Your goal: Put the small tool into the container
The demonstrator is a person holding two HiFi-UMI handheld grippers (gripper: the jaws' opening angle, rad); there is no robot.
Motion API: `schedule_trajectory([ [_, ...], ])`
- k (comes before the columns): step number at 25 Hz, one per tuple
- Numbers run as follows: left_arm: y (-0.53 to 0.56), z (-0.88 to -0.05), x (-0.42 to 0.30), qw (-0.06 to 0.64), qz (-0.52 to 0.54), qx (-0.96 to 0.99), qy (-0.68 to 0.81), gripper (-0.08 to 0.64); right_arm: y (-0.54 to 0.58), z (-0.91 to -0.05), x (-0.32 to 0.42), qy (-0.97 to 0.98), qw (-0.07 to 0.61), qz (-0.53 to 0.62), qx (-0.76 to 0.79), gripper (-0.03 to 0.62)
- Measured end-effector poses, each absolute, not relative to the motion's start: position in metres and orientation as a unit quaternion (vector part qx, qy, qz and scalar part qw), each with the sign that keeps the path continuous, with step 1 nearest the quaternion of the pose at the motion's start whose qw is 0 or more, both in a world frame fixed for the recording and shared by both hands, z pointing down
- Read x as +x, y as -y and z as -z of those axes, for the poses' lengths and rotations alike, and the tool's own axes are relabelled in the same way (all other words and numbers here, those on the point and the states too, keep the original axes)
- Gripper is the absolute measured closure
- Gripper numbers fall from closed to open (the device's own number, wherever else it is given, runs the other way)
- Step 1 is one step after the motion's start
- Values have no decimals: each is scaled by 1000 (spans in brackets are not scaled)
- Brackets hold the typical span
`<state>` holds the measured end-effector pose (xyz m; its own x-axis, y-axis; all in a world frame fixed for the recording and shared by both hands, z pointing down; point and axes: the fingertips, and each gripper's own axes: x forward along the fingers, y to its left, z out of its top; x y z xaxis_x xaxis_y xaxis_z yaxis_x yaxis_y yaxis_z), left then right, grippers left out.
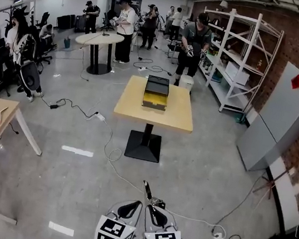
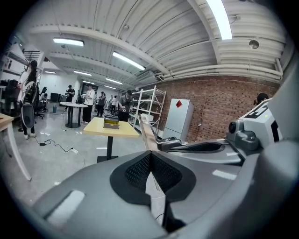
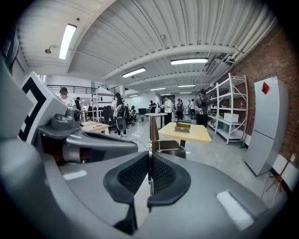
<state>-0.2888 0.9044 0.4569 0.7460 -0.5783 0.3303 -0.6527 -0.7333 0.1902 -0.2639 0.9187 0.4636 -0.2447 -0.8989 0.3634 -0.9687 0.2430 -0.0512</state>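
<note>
**A:** Where do we have the tool?

**B:** The tool (image 1: 147, 191) is in the air in front of us, low and close to our body. Its thin end pokes forward past the jaws. The left gripper (image 1: 137, 203) and right gripper (image 1: 153, 207) sit tip to tip on it. In each gripper view the pads are pressed together with a thin strip of the tool (image 2: 144, 130) (image 3: 152, 130) pinched between them, so we read both as clamped on it.

**A:** Why two grips on something so slim?

**B:** Our guess is steadiness. A thin piece could swivel in a single pinch, and two grips keep it pointing ahead. One of us will probably have to let go before it goes in.

**A:** And the container?

**B:** The container (image 1: 156, 93) is well apart from us, on the bench (image 1: 130, 107), toward its far edge and roughly centred. It looks dark on top and yellow below. From here we cannot tell whether it is open.

**A:** How do we get there?

**B:** The floor (image 1: 73, 177) between us and the bench is mostly bare. Cables (image 1: 108, 149) loop left of the pedestal, and more trail by our right side, so straight ahead looks cleanest. The near half of the benchtop is bare, which gives us room to reach in over that edge. The shelf (image 1: 237, 62) and the people stand beyond the far side, out of our line.
</note>
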Motion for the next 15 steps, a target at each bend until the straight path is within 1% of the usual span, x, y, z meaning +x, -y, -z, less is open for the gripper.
schedule_trajectory([
  [5,-881,-458,-344,158,-116,922,333,549,-904,-469,-321,775,150,-136,598,584],
  [8,-875,-453,-364,159,-111,923,331,549,-896,-464,-344,777,150,-133,597,584],
  [12,-868,-444,-363,160,-109,922,335,549,-887,-454,-347,784,149,-129,589,584],
  [15,-839,-453,-327,161,-109,920,340,549,-860,-463,-314,789,150,-132,581,584],
])
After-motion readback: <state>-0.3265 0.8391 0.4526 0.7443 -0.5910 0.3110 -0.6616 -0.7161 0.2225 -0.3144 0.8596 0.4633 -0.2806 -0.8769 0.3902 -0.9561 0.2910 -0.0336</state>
